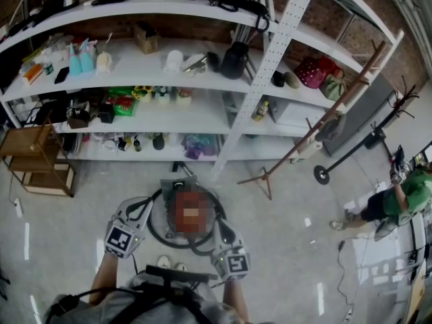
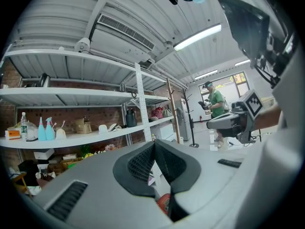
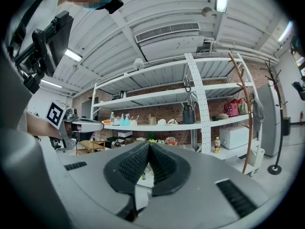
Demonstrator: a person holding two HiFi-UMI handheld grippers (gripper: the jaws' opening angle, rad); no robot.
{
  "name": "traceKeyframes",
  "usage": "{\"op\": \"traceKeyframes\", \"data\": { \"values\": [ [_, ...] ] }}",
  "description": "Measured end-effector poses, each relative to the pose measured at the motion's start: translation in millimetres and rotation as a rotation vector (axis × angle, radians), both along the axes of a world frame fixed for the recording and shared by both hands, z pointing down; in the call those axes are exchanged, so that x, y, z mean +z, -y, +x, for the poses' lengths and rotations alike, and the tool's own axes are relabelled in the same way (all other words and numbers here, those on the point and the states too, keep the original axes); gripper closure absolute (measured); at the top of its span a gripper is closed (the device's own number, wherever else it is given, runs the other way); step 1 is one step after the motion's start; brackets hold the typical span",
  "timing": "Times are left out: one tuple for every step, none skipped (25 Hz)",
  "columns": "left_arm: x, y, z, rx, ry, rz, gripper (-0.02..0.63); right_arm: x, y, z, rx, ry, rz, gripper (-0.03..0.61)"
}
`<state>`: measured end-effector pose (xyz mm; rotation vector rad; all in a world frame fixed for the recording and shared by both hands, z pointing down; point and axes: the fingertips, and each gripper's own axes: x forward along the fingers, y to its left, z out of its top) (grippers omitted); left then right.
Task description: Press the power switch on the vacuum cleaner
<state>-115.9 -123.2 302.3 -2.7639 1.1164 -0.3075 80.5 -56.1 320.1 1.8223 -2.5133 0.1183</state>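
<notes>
The vacuum cleaner [image 1: 177,186] stands on the floor just in front of me in the head view. A mosaic patch covers its middle, and its black hose [image 1: 159,233] loops around it. My left gripper [image 1: 138,209] is held at the vacuum's left side and my right gripper [image 1: 220,229] at its right; both point towards the shelves. In the left gripper view the left gripper [image 2: 155,146] is shut with nothing between its pads, and a red part [image 2: 164,202] shows below the jaws. The right gripper [image 3: 149,149] is likewise shut and empty. No switch is visible.
White shelving [image 1: 202,113] loaded with bottles, bags and boxes fills the wall ahead. A wooden coat stand [image 1: 297,147] leans at the right, beside a black floor stand [image 1: 322,175]. A wooden rack [image 1: 37,160] sits at the left. A person in green [image 1: 401,198] stands at the far right.
</notes>
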Motion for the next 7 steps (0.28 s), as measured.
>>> {"op": "traceKeyframes", "data": {
  "values": [
    [0.5, -0.5, -0.1, 0.0, 0.003, 0.0, 0.607, 0.2, -0.3, -0.4, 0.0, 0.001, -0.002, 0.569],
    [0.9, -1.0, 0.0, 0.001, 0.005, 0.0, 0.607, 0.3, -0.8, -0.5, 0.001, 0.004, -0.004, 0.569],
    [1.2, -1.6, 0.4, 0.001, 0.006, 0.001, 0.607, 0.3, -1.4, -0.7, 0.001, 0.007, -0.005, 0.569],
    [1.4, -2.1, 0.6, 0.001, 0.005, 0.0, 0.607, 0.2, -1.9, -0.9, 0.0, 0.008, -0.005, 0.569],
    [1.4, -2.5, 0.8, 0.001, 0.004, -0.001, 0.607, 0.2, -2.3, -1.1, -0.003, 0.009, -0.003, 0.569],
    [1.3, -2.8, 0.8, 0.0, 0.002, -0.001, 0.607, 0.2, -2.6, -1.2, -0.005, 0.008, -0.001, 0.569],
    [1.2, -3.0, 0.9, -0.001, 0.001, -0.001, 0.607, 0.1, -2.7, -1.4, -0.008, 0.007, 0.002, 0.569]
  ]
}}
